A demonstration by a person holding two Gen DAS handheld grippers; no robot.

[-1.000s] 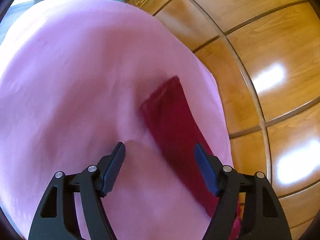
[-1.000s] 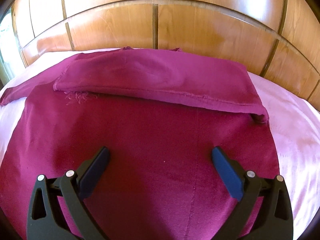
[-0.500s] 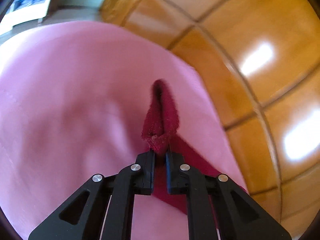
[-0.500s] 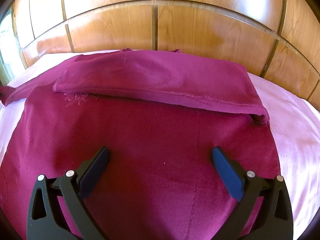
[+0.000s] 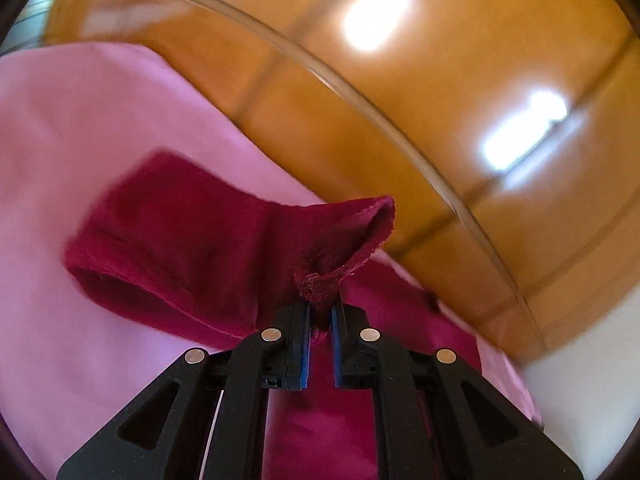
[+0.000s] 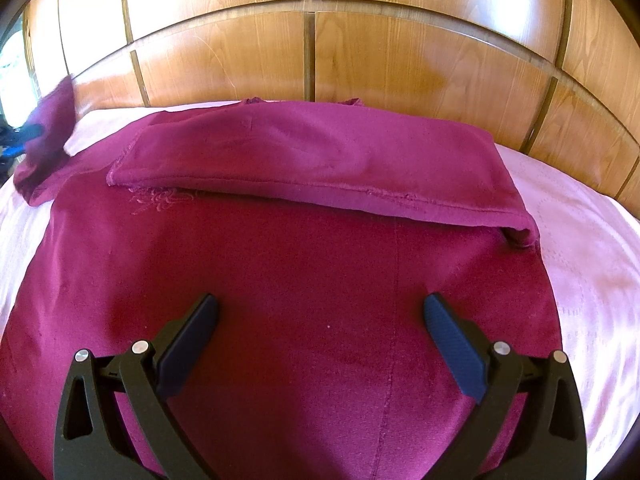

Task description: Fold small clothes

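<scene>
A dark red garment (image 6: 280, 288) lies spread on a pink bed sheet (image 6: 592, 280). One sleeve (image 6: 320, 160) is folded flat across its upper part. My left gripper (image 5: 320, 312) is shut on the cuff of the other sleeve (image 5: 192, 240) and holds it lifted off the sheet; that raised sleeve also shows at the far left of the right wrist view (image 6: 48, 136). My right gripper (image 6: 320, 340) is open and empty, low over the garment's body.
A glossy wooden headboard (image 6: 360, 52) runs along the far edge of the bed, close behind the garment, and fills the upper right of the left wrist view (image 5: 440, 100). Pink sheet (image 5: 80, 120) extends to the left of the lifted sleeve.
My left gripper shut on the sleeve's cuff, lifted it off the sheet and swung it toward the garment's body. My right gripper has stayed open and still.
</scene>
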